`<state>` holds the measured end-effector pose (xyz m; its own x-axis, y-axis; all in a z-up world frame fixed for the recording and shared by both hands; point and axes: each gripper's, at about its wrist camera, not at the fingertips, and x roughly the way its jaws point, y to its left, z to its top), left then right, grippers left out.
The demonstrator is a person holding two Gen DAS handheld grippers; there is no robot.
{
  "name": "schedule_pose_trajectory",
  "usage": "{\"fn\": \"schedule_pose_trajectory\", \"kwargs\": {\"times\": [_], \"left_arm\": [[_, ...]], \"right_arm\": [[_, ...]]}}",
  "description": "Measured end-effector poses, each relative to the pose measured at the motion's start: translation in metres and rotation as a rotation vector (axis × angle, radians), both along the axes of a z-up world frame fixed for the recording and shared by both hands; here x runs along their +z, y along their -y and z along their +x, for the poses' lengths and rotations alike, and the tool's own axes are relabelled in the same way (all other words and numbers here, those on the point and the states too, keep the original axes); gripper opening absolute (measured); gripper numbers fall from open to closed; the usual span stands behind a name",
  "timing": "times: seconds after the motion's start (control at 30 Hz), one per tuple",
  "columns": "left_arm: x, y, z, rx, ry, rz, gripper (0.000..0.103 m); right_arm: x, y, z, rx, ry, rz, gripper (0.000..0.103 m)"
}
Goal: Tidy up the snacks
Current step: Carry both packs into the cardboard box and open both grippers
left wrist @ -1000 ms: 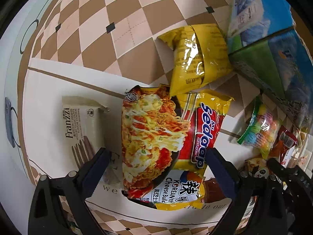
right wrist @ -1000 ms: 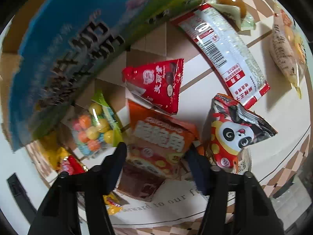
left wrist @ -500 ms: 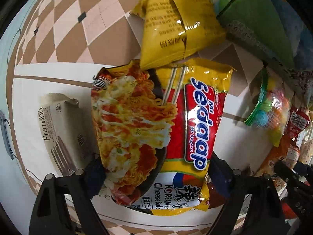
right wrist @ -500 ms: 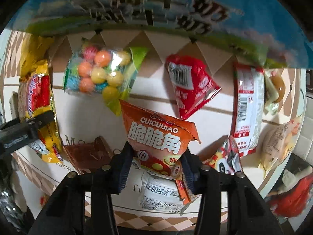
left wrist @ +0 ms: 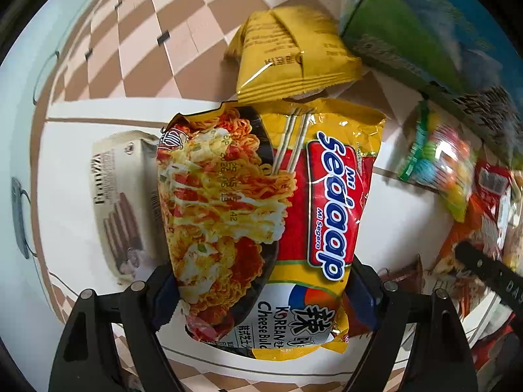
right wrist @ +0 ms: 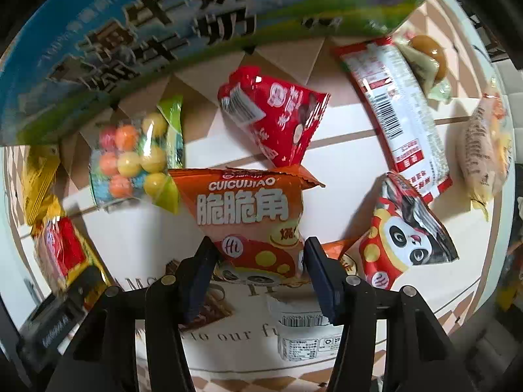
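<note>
The noodle packet (left wrist: pixel 261 215), yellow and red, sits between the fingers of the left gripper (left wrist: pixel 261 297), which are clamped on its lower sides; its far end reaches toward a yellow bag (left wrist: pixel 294 55) lying on the counter (left wrist: pixel 402 215), and whether the packet is clear of the surface I cannot tell. The orange chip bag (right wrist: pixel 251 219) is held the same way in the right gripper (right wrist: pixel 258 271), fingers pressed to its lower corners, above the white part of the counter. So the sorting looks barely begun: two snacks are in hand, while the rest lie scattered — a candy bag (right wrist: pixel 137 160), a red packet (right wrist: pixel 271 117), a panda packet (right wrist: pixel 402 232), a long red-and-white packet (right wrist: pixel 395 114), a pale packet (right wrist: pixel 483 150) and a jelly cup (right wrist: pixel 428 55) in the right view, and a wafer box (left wrist: pixel 121 202) beside the noodles in the left. A large blue-and-green carton (right wrist: pixel 163 32) stands at the far edge; I judge it may be where things are meant to go, though nothing shows that. Compared with a second ago, the left fingers have narrowed from standing wide of the noodle packet to gripping it, and the packet now fills more of the view. The right fingers have just been closing further on the chip bag, and that view has swung round, so the carton now runs across the top.
</note>
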<state>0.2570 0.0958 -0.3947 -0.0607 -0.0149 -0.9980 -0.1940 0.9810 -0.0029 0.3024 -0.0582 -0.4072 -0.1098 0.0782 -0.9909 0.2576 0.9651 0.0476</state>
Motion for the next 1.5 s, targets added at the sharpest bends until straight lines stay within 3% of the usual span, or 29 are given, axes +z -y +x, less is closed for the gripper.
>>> {"fn": "schedule_pose_trajectory", "kwargs": {"times": [0.17, 0.57, 0.67, 0.83, 0.97, 1.17, 1.37, 1.5], "left_arm": [[0.013, 0.009, -0.018, -0.011, 0.039, -0.012, 0.085], [0.043, -0.002, -0.059, -0.045, 0.089, -0.05, 0.085], [0.066, -0.007, -0.058, -0.051, 0.117, -0.07, 0.085], [0.119, 0.002, -0.047, -0.066, 0.168, -0.106, 0.085], [0.156, 0.02, -0.016, -0.083, 0.209, -0.148, 0.085], [0.192, 0.049, 0.066, -0.107, 0.243, -0.159, 0.085], [0.184, 0.077, 0.157, -0.111, 0.204, -0.135, 0.085], [0.154, 0.091, 0.21, -0.098, 0.136, -0.135, 0.085]], "right_arm": [[0.038, -0.002, -0.027, 0.018, 0.054, 0.017, 0.049], [0.09, 0.01, -0.051, 0.078, 0.142, 0.09, 0.048], [0.097, 0.024, -0.053, 0.101, 0.17, 0.13, 0.048], [0.136, 0.034, -0.057, 0.147, 0.212, 0.206, 0.048], [0.177, 0.045, -0.047, 0.165, 0.258, 0.256, 0.048], [0.215, 0.07, 0.007, 0.153, 0.314, 0.291, 0.048], [0.214, 0.092, 0.086, 0.141, 0.319, 0.265, 0.048], [0.188, 0.099, 0.139, 0.154, 0.28, 0.256, 0.048]]}}
